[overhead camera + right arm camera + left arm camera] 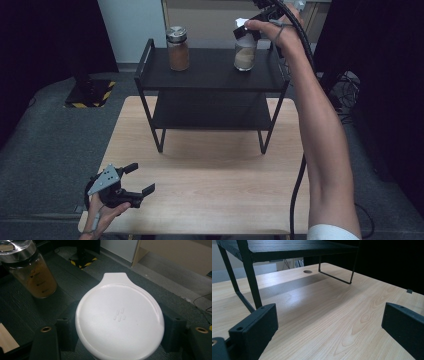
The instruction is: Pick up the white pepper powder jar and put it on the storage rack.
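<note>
Currently the right gripper [250, 29] sits at the white round plastic lid [120, 317] of the clear glass jar of pale powder [245, 54], at about 1 o'clock on the top of the black metal two-tier shelf [210, 80]. Its jaws flank the lid closely; whether they press it, I cannot tell. A square, level hold looks wise, lifting straight so the jar clears the brown-filled metal-capped jar [178, 49] at 11 o'clock. The left gripper [134, 181] rests wide, unladen, on the light wooden table [215, 180] at 7 o'clock.

white lid [120, 320]: bottom edge cut off | jar body beneath: hidden | left jar [30, 272]: top cropped
</note>
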{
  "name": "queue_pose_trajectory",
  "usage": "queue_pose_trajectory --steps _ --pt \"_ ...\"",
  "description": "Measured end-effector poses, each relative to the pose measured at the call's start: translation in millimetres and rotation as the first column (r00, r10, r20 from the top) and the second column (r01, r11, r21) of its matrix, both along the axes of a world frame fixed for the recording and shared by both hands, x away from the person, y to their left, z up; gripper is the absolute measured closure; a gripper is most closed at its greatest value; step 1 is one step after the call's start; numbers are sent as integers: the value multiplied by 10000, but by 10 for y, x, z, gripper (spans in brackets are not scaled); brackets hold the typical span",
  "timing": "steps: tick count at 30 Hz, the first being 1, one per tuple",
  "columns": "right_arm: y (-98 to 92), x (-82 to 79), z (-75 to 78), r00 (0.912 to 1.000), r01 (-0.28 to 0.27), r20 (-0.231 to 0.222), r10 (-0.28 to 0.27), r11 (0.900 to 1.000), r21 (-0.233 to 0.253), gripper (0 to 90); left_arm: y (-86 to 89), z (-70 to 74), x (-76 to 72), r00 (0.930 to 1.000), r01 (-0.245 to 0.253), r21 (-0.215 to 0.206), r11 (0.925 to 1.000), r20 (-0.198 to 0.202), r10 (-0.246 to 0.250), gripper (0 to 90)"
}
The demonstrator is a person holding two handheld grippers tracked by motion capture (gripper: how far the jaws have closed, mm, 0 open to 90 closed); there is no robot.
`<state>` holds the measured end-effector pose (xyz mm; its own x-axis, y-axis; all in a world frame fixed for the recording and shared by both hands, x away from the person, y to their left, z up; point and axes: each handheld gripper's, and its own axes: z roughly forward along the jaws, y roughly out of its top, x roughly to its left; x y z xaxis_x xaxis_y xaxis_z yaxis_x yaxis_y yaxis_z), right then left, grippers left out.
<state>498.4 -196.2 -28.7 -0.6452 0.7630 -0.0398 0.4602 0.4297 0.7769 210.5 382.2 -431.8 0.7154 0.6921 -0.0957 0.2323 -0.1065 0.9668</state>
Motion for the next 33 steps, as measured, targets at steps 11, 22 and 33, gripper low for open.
queue_pose_trajectory --steps 11,22,33 --pt "-204 -245 -74 9931 313 1093 -423 9944 1009 81 -5 11 -6 10000 9 105 9999 2 -9 0" --pt "-596 -671 73 9830 302 1742 -577 9872 1563 41 -11 4 -3 10000 -29 16 10000 -19 29 0" --pt "-974 -1015 -87 9765 -433 2157 29 9821 1832 37 -25 2 20 10000 -62 29 10000 -35 62 0"
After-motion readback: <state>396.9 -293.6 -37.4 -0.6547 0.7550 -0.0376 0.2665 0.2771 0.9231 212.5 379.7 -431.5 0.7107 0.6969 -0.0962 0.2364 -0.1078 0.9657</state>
